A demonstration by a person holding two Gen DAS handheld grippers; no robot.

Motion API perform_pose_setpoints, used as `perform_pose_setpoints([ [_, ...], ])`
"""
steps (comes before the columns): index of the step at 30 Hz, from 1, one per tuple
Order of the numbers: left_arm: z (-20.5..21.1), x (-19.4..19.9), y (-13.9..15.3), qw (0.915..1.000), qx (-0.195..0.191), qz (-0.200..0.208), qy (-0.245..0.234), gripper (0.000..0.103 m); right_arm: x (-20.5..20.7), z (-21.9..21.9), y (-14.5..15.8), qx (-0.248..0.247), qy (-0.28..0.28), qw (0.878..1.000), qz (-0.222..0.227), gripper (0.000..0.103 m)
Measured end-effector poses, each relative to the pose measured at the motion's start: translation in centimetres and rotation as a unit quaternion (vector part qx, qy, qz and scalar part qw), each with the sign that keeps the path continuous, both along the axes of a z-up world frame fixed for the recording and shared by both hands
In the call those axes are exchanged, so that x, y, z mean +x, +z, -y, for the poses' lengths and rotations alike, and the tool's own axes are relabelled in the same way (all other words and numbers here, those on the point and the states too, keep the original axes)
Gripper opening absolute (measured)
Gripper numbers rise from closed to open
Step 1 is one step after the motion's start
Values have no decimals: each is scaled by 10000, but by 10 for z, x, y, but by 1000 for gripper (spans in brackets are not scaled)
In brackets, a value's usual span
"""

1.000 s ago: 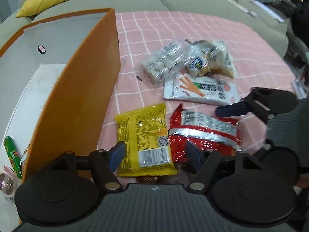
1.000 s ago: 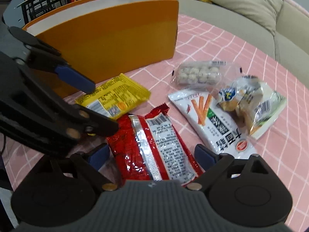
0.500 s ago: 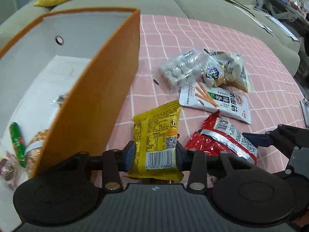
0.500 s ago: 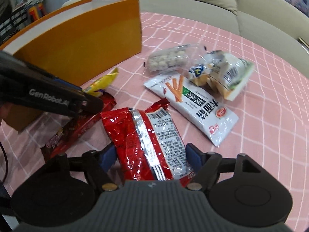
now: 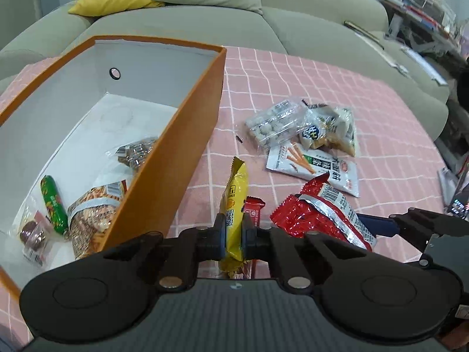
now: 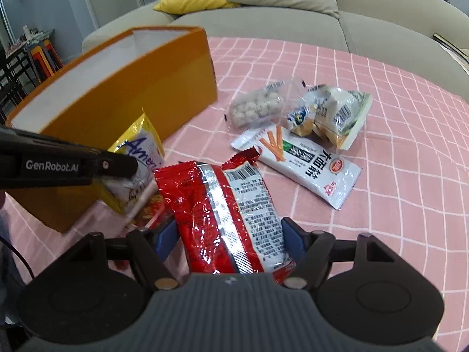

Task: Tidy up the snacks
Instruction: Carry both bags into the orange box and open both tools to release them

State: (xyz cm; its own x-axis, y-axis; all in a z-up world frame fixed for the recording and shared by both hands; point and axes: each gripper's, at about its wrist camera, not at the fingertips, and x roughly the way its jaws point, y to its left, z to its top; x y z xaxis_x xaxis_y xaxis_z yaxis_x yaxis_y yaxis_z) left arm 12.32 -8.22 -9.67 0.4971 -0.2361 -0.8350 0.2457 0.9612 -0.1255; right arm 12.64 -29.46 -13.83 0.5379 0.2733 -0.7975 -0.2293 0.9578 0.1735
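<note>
Black arm of the left gripper [image 6: 111,167]: white lettering "GenRobot.AI". Yellow snack packet [image 6: 140,158]: blue script starting "Amer", the rest hidden. White snack packet [image 6: 304,161]: large Chinese characters and a red round logo; other packets' barcodes and small print are unreadable.

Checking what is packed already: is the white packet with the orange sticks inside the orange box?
No, the white packet lies on the pink checked cloth, outside the orange box.
</note>
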Motion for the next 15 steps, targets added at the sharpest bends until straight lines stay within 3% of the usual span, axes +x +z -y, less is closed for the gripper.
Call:
perform_pose_setpoints([
  [9,-8,-19,42,9994,-203,271,4,10,-17,-5,39,-47,-142,9997,215,71],
  [15,-20,-33,74,9982,-281,525,46,10,-24,-13,77,1,-82,9983,585,71],
])
